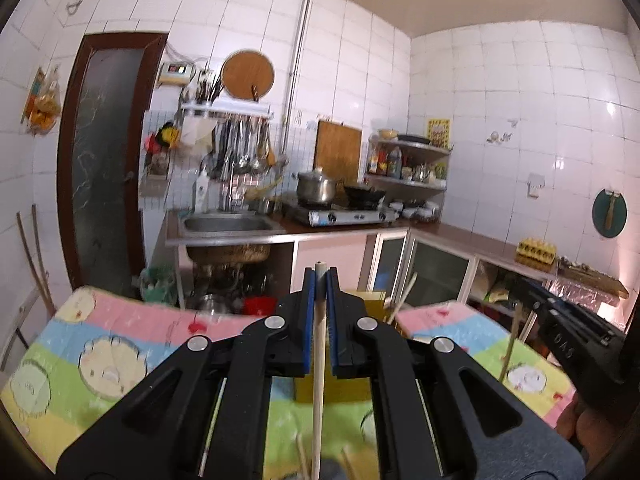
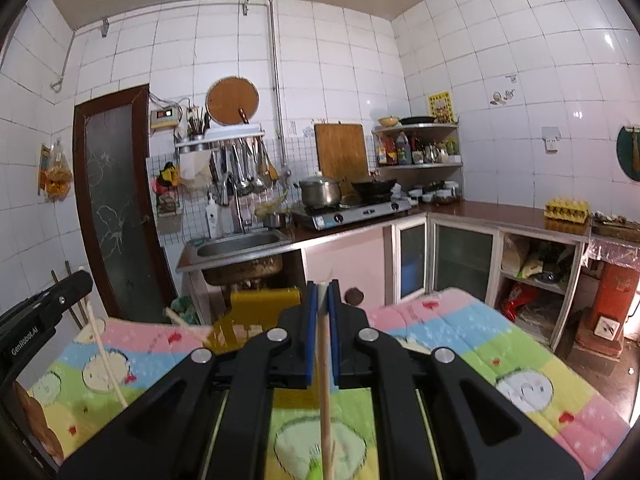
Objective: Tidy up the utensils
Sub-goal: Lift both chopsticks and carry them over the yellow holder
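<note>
In the left wrist view my left gripper (image 1: 320,278) is shut on a pale wooden chopstick (image 1: 318,380) that hangs down between the blue pads. Behind it stands a yellow utensil box (image 1: 366,298) with another chopstick (image 1: 405,293) leaning out of it. At the right edge my right gripper (image 1: 572,332) holds a chopstick (image 1: 509,346) above the table. In the right wrist view the right gripper (image 2: 322,290) is shut on its chopstick (image 2: 325,392). The yellow box (image 2: 264,302) stands just left of it, and the left gripper (image 2: 44,308) with its chopstick (image 2: 105,354) is at the far left.
A table under a colourful cartoon cloth (image 1: 100,344) (image 2: 500,344) lies below both grippers. Loose chopsticks (image 1: 303,456) lie on it near the bottom edge. Beyond are a sink (image 2: 240,242), a gas stove with pots (image 2: 352,208) and cabinets (image 2: 460,256).
</note>
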`<state>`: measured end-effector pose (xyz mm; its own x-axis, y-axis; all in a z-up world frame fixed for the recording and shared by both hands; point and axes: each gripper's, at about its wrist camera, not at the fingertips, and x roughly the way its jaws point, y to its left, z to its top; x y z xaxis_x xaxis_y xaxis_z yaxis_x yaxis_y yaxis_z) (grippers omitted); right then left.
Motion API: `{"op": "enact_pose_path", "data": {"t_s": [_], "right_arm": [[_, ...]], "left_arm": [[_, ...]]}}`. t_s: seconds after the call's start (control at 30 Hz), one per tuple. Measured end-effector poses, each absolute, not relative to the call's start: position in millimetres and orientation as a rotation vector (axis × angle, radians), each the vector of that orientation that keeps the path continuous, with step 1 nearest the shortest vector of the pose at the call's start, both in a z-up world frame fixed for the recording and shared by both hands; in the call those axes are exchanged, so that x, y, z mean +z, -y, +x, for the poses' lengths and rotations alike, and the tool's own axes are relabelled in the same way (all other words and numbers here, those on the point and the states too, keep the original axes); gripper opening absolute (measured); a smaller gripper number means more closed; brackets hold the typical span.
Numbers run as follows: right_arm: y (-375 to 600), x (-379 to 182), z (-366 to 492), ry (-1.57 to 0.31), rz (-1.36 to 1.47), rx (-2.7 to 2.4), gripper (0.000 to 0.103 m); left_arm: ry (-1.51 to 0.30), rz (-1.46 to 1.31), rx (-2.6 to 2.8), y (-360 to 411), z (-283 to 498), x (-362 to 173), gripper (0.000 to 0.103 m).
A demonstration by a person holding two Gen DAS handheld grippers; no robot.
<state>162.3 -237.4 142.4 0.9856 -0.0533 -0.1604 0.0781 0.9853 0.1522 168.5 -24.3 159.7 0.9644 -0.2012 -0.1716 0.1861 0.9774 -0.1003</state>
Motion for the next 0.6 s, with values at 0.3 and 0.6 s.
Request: {"op": "enact_pose_path", "data": {"t_s": [0.3, 0.6], "right_arm": [[237.0, 202.7, 224.4, -0.051, 0.174, -0.052, 0.006], [233.9, 211.0, 304.1, 0.009, 0.206, -0.040, 0.006]], "left_arm": [[-0.041, -0.080, -0.178, 51.2, 227.1, 218.4, 0.004], [0.012, -0.049, -0.163, 74.5, 298.4, 216.5, 0.004]]}}
